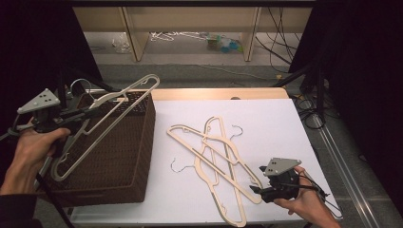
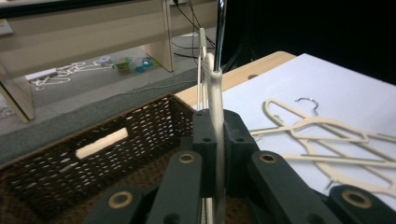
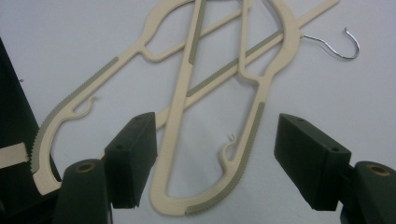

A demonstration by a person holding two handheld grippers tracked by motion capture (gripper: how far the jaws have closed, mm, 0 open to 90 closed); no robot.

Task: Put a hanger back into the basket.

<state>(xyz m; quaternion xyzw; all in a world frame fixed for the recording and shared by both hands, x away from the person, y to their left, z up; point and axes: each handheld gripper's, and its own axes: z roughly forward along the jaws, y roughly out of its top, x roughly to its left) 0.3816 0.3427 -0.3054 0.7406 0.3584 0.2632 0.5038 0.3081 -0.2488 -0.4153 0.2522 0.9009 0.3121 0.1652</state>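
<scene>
With the left tongs (image 1: pixel 78 115) clamped on a cream hanger (image 1: pixel 111 114) tilted over the wicker basket (image 1: pixel 128 156), its hook may snag the rim, while the right tongs (image 1: pixel 260 183) gape wide at the tangled hangers (image 1: pixel 214 156) on the table (image 1: pixel 266 123).

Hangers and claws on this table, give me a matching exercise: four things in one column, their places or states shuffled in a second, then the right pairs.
Column one:
1. left claw
2. right claw
3. wicker basket
4. loose hangers

Column two:
A. lying crossed on the white sheet
B. jaws apart, low over the end of a lying hanger
C. brown, standing at the table's left side
D. shut on a cream hanger held over the basket

Pairs: 1-D, 2-B, 3-C, 4-A
</scene>
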